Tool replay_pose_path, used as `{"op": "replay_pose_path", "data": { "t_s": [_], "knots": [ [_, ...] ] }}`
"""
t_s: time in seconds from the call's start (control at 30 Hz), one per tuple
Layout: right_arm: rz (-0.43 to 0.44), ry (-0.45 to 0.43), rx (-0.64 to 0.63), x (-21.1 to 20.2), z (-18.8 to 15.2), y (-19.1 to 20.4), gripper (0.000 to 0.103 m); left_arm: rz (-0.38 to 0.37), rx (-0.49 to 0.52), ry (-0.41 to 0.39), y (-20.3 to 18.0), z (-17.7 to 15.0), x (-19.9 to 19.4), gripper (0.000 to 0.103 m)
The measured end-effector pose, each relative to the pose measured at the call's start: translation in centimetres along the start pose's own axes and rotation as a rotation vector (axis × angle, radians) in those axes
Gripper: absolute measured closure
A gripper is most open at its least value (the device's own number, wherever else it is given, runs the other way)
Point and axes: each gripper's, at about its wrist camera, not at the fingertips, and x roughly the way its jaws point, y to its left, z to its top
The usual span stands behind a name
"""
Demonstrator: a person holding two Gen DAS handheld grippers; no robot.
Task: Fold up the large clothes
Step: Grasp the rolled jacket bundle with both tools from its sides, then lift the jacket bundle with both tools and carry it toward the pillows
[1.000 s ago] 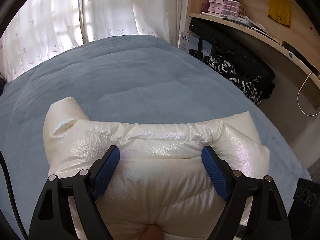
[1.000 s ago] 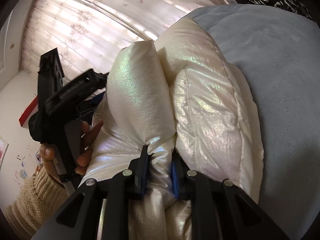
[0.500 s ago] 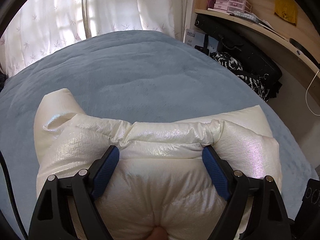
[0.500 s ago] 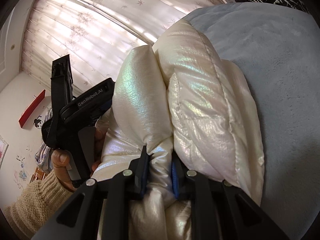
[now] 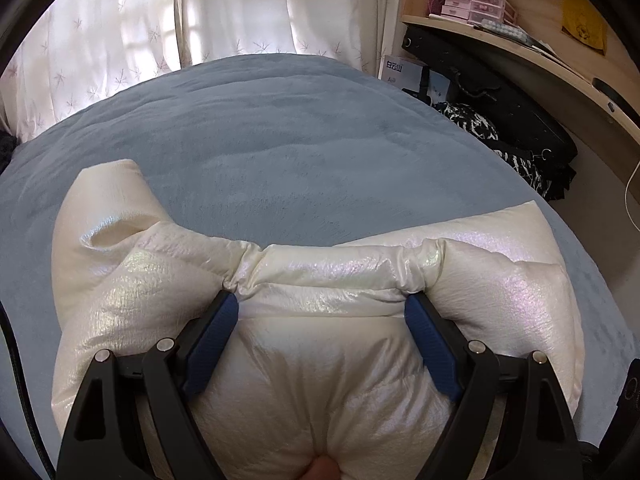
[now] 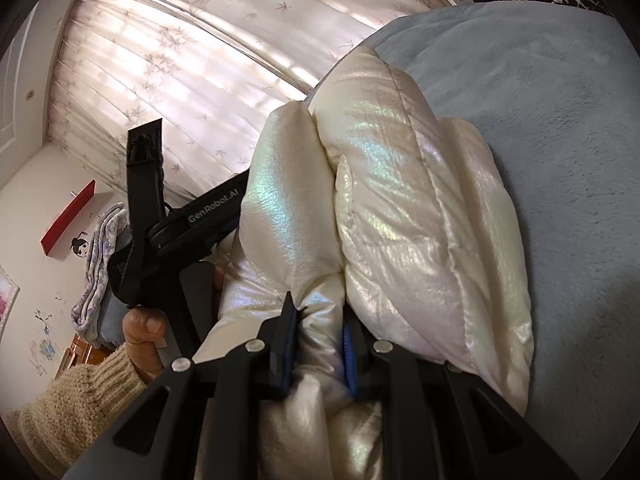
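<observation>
A shiny cream puffer jacket [image 5: 320, 340] lies bunched and folded on the blue-grey bed [image 5: 280, 152]. My left gripper [image 5: 320, 308] stands wide, its blue pads pressing a thick puffy fold of the jacket from both sides. In the right wrist view the jacket [image 6: 420, 220] rises in fat folds over the bed [image 6: 560, 120]. My right gripper [image 6: 318, 320] is shut on a pinched fold of the jacket near its lower edge. The left gripper's black body [image 6: 188, 224] and the hand holding it show at the left of that view.
White patterned curtains [image 5: 200, 20] hang behind the bed. At the right stand a wooden shelf [image 5: 500, 40] with pink drawers, a black case [image 5: 500, 96] and black-and-white clothes [image 5: 500, 144]. A white cable [image 5: 630, 200] hangs by the wall.
Both grippers moved with the jacket farther onto the bed and lower. The folded bundle now rests flatter. Both grips are unchanged.
</observation>
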Motion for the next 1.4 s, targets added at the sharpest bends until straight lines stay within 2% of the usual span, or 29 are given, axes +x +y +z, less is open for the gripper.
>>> {"op": "replay_pose_path", "data": {
  "t_s": [0.1, 0.23, 0.3, 0.37, 0.47, 0.53, 0.63, 0.73, 0.83, 0.97, 1.13, 1.23, 1.3, 1.33, 1.37, 1.4],
  "knots": [
    [-0.005, 0.005, 0.005, 0.0, 0.0, 0.0, 0.087, 0.023, 0.012, 0.008, -0.4, -0.1, 0.2, 0.018],
    [-0.017, 0.028, 0.041, 0.1, 0.1, 0.1, 0.088, 0.095, 0.057, -0.003, -1.6, 0.0, -1.1, 0.019],
    [-0.046, 0.057, 0.073, 0.0, 0.5, 0.5, 0.088, 0.089, 0.063, 0.001, -1.7, 0.3, -2.5, 0.019],
    [-0.09, 0.082, 0.081, -0.2, 1.1, 1.2, 0.088, 0.04, 0.037, 0.024, -1.0, 0.7, -4.7, 0.019],
    [-0.149, 0.11, 0.072, -0.8, 1.7, 2.5, 0.088, 0.017, -0.021, 0.038, 1.2, 0.8, -8.5, 0.019],
    [-0.166, 0.13, 0.079, -0.9, 1.8, 2.8, 0.088, 0.029, -0.054, 0.063, 3.6, -0.1, -11.1, 0.019],
    [-0.196, 0.161, 0.098, -1.2, 1.9, 3.6, 0.087, 0.053, -0.085, 0.138, 6.9, -2.1, -12.6, 0.019],
    [-0.266, 0.18, 0.036, -1.5, 1.6, 5.3, 0.088, 0.044, -0.111, 0.188, 9.8, -5.0, -13.2, 0.019],
    [-0.283, 0.179, 0.023, -1.3, 0.7, 5.4, 0.087, -0.017, -0.168, 0.202, 11.3, -6.6, -13.2, 0.019],
    [-0.282, 0.194, 0.057, -1.3, 1.2, 5.3, 0.086, -0.08, -0.208, 0.221, 11.4, -7.0, -12.1, 0.019],
    [-0.376, 0.265, -0.046, -1.8, 2.5, 7.0, 0.076, -0.161, -0.19, 0.271, 10.5, -7.7, -11.3, 0.018],
    [-0.407, 0.281, -0.1, -2.9, 3.2, 8.4, 0.056, -0.159, -0.163, 0.267, 10.0, -8.1, -11.2, 0.016],
    [-0.401, 0.235, -0.126, -4.2, 4.0, 9.4, 0.027, -0.169, -0.173, 0.272, 10.0, -8.3, -11.1, 0.015],
    [-0.398, 0.191, -0.133, -5.4, 4.7, 9.6, 0.019, -0.176, -0.18, 0.275, 10.3, -8.6, -11.2, 0.013],
    [-0.399, 0.158, -0.132, -6.2, 5.2, 9.7, 0.007, -0.185, -0.188, 0.281, 10.5, -8.8, -11.1, 0.012],
    [-0.398, 0.124, -0.124, -7.1, 5.8, 9.7, 0.0, -0.191, -0.194, 0.286, 10.6, -8.9, -10.9, 0.01]
  ]
}}
